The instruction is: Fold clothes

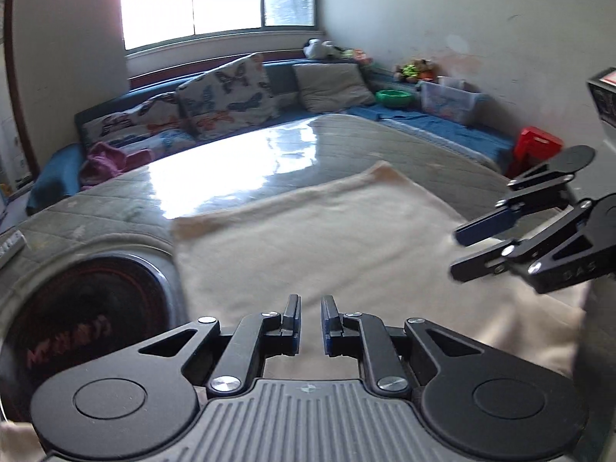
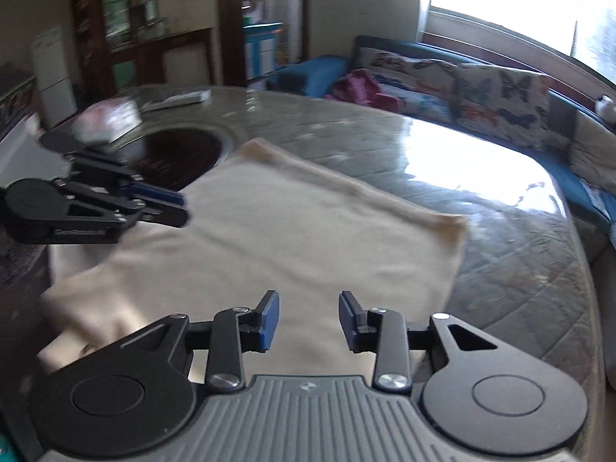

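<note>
**Both tools held parted above a cream cloth**

The left tool (image 1: 310, 321) is seen with a narrow gap between its blue-padded fingers, and nothing is gripped. The right tool (image 2: 308, 321) is spread wider, and it too is empty. Each is carried just above the near part of the cream cloth (image 1: 327, 238), with no contact that can be made out.

The cloth is laid out on the tabletop (image 1: 238, 154) as a broad, roughly rectangular sheet. Its far edge is thickened like a hem or a turned-over fold, and its far corners are slightly rounded. The near edge is bunched and hidden under the tools. Whether this is a single layer awaiting a fold or a piece already doubled cannot be told.

For any grip to be made well, only the intended layers should be pinched close to a corner, and both corners should be lifted level so the soft, matte, fleece-like fabric is not skewed. The tabletop is covered with glossy quilted sheeting, so sliding is to be expected. A dark round inset (image 1: 88, 308) is set beside the cloth's left edge.
</note>
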The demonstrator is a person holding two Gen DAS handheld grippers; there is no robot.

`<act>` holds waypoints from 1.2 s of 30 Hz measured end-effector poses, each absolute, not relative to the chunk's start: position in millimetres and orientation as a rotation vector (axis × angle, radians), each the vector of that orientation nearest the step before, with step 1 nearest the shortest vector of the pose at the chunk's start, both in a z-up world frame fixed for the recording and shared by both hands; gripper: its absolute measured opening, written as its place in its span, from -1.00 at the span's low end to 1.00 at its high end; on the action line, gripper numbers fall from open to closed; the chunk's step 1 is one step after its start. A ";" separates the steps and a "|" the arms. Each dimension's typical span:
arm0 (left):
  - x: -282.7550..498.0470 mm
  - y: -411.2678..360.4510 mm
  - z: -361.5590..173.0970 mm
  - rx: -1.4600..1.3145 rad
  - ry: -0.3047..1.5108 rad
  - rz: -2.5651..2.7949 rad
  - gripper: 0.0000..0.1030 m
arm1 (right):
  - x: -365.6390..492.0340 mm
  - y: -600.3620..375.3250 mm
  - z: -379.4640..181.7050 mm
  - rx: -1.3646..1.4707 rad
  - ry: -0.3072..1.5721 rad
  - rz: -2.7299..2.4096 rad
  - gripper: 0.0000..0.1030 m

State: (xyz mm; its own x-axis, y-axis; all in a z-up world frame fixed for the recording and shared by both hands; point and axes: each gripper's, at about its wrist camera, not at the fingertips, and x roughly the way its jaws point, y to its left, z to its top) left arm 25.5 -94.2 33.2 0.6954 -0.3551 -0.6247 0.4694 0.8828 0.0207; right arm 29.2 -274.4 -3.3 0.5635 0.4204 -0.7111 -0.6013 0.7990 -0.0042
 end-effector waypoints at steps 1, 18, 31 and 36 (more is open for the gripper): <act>18.2 -95.6 32.0 0.185 0.654 -0.472 -0.74 | 19.7 -269.7 -4.0 -0.264 0.763 0.631 -0.34; -42.9 -87.2 8.4 0.262 0.637 -0.497 -0.68 | -64.7 -251.2 -20.1 -0.364 0.759 0.695 -0.33; -47.6 -102.7 17.2 0.258 0.613 -0.565 -0.61 | -78.5 -278.4 -8.6 -0.203 0.776 0.659 -0.35; -46.3 -107.4 13.1 0.282 0.637 -0.587 -0.62 | -84.2 -291.2 -7.7 -0.132 0.793 0.641 -0.35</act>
State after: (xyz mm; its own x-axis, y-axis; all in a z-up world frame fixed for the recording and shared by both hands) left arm -46.3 -107.4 13.1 0.6501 -0.4258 -0.6294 0.5931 0.8021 0.0699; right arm -84.2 -291.2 -7.7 0.5246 0.4859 -0.6991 -0.5817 0.8041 0.1224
